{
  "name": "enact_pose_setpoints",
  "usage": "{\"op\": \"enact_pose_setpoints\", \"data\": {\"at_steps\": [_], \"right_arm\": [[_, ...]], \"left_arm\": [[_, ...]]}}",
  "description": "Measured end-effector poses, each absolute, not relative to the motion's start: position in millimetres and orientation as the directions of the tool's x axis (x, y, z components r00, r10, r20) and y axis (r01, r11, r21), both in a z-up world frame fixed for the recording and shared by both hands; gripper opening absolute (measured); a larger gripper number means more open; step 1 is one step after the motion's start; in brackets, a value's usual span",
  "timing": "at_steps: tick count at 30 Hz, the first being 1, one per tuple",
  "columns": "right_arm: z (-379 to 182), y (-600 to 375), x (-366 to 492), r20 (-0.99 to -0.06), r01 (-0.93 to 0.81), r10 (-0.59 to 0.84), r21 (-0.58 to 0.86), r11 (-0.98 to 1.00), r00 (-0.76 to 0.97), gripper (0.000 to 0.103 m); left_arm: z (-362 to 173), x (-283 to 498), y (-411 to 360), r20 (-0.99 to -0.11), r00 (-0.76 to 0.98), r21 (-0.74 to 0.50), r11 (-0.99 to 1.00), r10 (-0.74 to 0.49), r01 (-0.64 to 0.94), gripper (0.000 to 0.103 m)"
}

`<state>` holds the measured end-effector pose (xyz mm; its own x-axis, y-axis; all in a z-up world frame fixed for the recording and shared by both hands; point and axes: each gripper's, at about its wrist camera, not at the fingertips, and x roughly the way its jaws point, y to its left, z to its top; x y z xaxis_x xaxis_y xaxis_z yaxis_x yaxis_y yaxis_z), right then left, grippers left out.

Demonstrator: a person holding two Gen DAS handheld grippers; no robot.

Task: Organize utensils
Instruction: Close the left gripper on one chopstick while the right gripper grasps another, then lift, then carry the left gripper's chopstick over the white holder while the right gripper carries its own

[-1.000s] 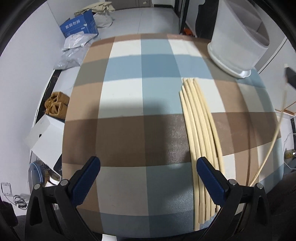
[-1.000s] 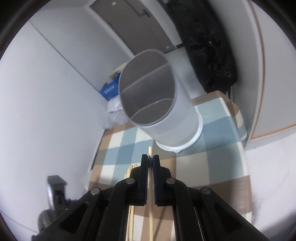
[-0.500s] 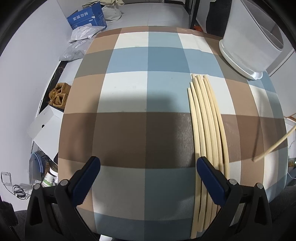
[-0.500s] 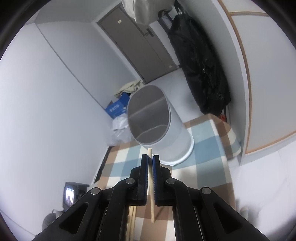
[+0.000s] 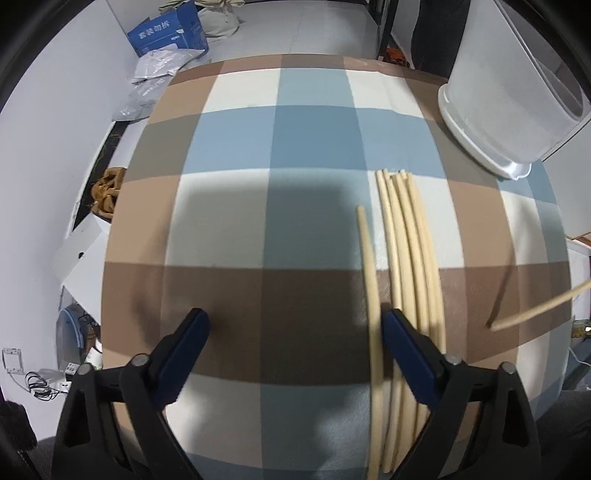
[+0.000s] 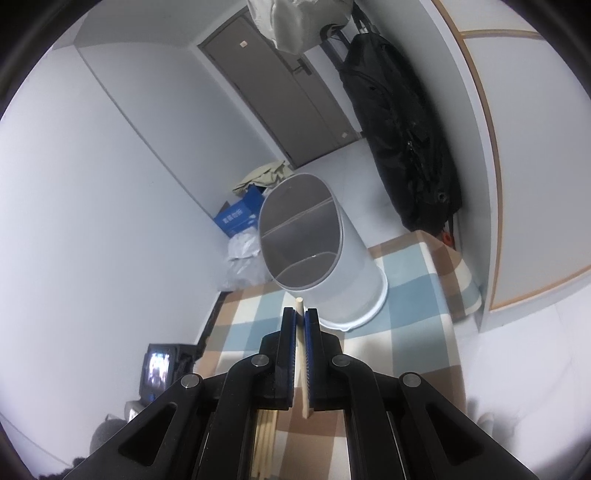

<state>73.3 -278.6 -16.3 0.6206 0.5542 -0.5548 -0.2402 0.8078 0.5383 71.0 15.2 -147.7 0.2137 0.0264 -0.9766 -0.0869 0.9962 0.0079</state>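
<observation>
Several pale wooden chopsticks (image 5: 410, 258) lie side by side on the checked tablecloth (image 5: 258, 147). One chopstick (image 5: 369, 280) lies apart, just left of the bundle, inside my open left gripper (image 5: 295, 325) against its right finger. My right gripper (image 6: 301, 317) is shut on one chopstick (image 6: 303, 354), held in the air; it shows in the left wrist view (image 5: 535, 312). The white divided utensil holder (image 6: 314, 254) stands on the table beyond it, also in the left wrist view (image 5: 506, 99).
A blue cardboard box (image 5: 168, 31) and plastic bags (image 5: 155, 74) lie on the floor beyond the table's far edge. A black bag (image 6: 402, 147) hangs on the wall behind the holder. A white box (image 5: 79, 258) sits left of the table.
My left gripper moved forward and down onto the bundle; one chopstick now sits apart inside its jaws. My right gripper rose and pulled back from the holder with its chopstick.
</observation>
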Motion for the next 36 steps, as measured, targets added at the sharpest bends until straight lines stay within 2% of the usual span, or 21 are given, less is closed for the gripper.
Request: {"op": "enact_pose_setpoints", "data": {"at_steps": [6,9,11,15,22,27,30,36], "right_arm": [[-17.0,-276.1,78.5,-0.557,-0.242,0.558,0.54,0.806,0.616,0.004],[-15.8,-275.1,79.6,-0.551,-0.249,0.555,0.533,0.809,0.623,0.004],[-16.7,-273.7,80.2,-0.557,-0.251,0.55,0.524,0.814,0.622,0.004],[-21.0,-270.6,80.3,-0.572,-0.243,0.54,0.515,0.822,0.617,0.004],[-17.9,-257.8,69.6,-0.583,-0.277,0.514,0.449,0.85,0.629,0.004],[-12.7,-252.9,64.5,-0.574,-0.303,0.509,0.419,0.856,0.642,0.004],[-9.5,-248.4,61.8,-0.569,-0.318,0.508,0.405,0.858,0.647,0.004],[-0.6,-228.5,57.1,-0.574,-0.37,0.499,0.335,0.866,0.649,0.004]], "left_arm": [[-144.7,90.0,5.8,-0.979,0.206,-0.011,0.999,-0.003,-0.041,0.055],[-143.5,96.3,1.8,-0.978,0.208,-0.018,1.0,-0.016,-0.006,0.029],[-143.2,95.5,-3.1,-0.979,0.204,-0.021,1.0,-0.024,0.018,0.004],[-143.6,93.1,-9.1,-0.98,0.198,0.017,0.998,0.005,0.058,0.001],[-119.2,79.4,4.3,-0.952,0.305,-0.035,0.999,-0.041,0.024,0.001],[-64.9,44.9,23.8,-0.84,0.53,-0.131,0.991,-0.112,0.002,0.001],[-40.0,27.2,28.3,-0.772,0.625,-0.147,0.989,-0.117,0.005,0.001],[-22.7,25.2,32.3,-0.708,0.695,-0.168,0.986,-0.129,0.012,0.001]]}}
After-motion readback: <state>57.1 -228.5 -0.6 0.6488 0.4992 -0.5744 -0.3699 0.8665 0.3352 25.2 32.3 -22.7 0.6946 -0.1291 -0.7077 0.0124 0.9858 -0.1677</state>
